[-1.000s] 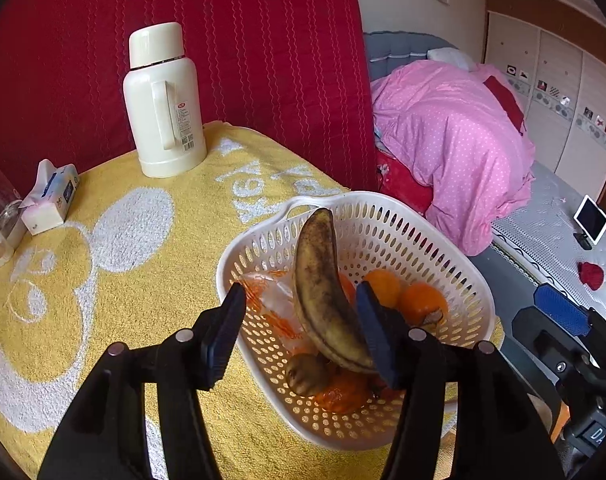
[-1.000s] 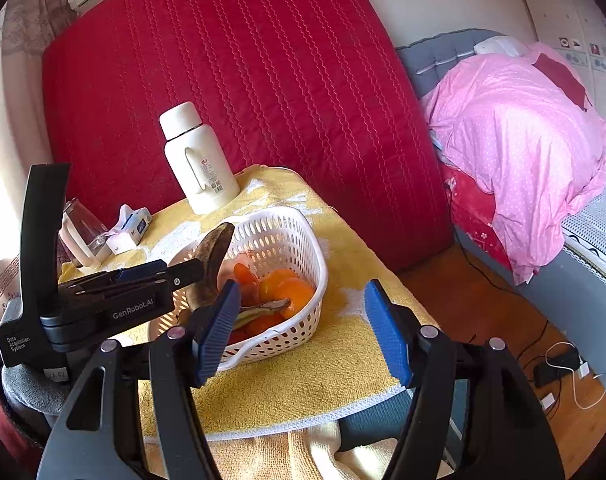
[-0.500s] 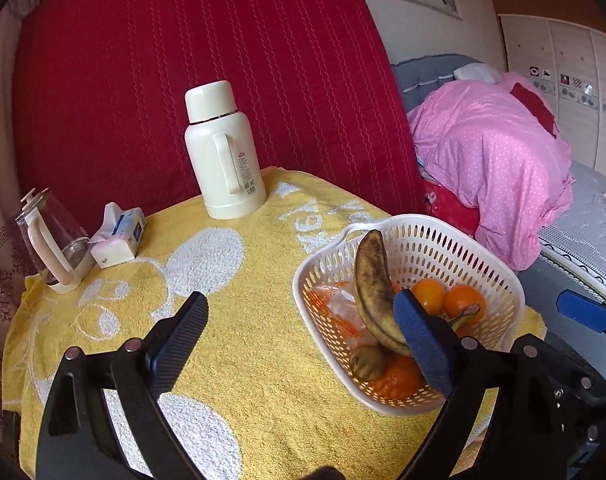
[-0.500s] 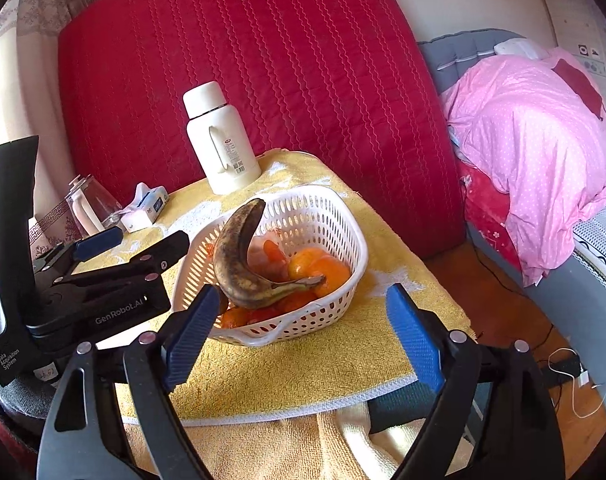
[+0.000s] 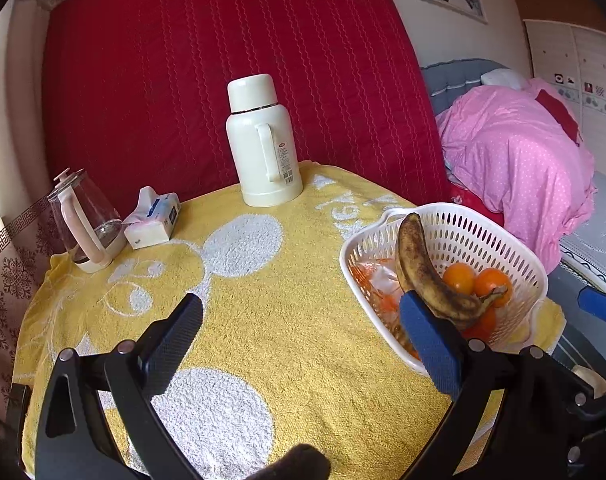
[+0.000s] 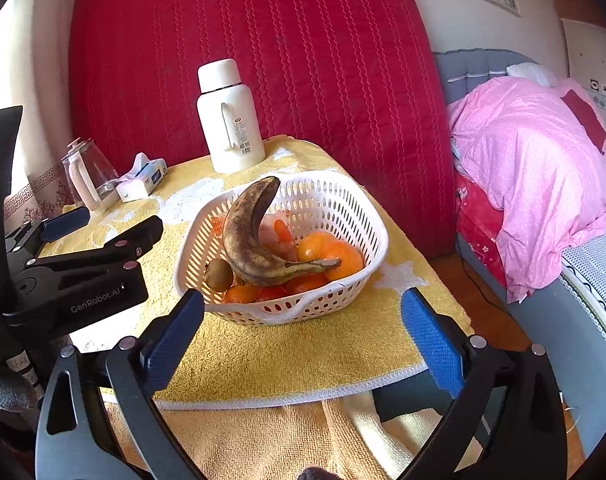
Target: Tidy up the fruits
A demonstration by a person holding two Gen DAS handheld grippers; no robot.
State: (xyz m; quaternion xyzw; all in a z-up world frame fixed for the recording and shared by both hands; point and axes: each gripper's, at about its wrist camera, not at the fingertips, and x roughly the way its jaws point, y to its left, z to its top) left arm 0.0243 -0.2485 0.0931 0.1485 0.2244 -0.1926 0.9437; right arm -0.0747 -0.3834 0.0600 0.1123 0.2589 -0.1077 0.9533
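Note:
A white perforated basket [image 5: 519, 256] [image 6: 351, 216] stands on the yellow towel at the table's right edge. In it lie a brown-spotted banana [image 5: 419, 268] [image 6: 247, 240], several oranges [image 5: 491, 284] [image 6: 331, 254], a kiwi [image 6: 219, 274] and a plastic bag [image 5: 377, 280]. My left gripper [image 5: 299, 334] is open and empty, hovering over the towel left of the basket; it also shows in the right wrist view [image 6: 115, 224]. My right gripper [image 6: 303, 332] is open and empty, in front of the basket near the table's front edge.
A cream thermos [image 5: 263, 144] [image 6: 229, 120] stands at the back. A tissue pack [image 5: 153, 224] [image 6: 143, 178] and a glass kettle [image 5: 83, 224] [image 6: 87, 176] sit at the back left. A red padded wall is behind, a bed with a pink quilt [image 5: 523, 160] to the right.
My left gripper let go of the banana, opened wide and drew back leftward. The banana now rests in the basket. My right gripper drew back slightly from the basket.

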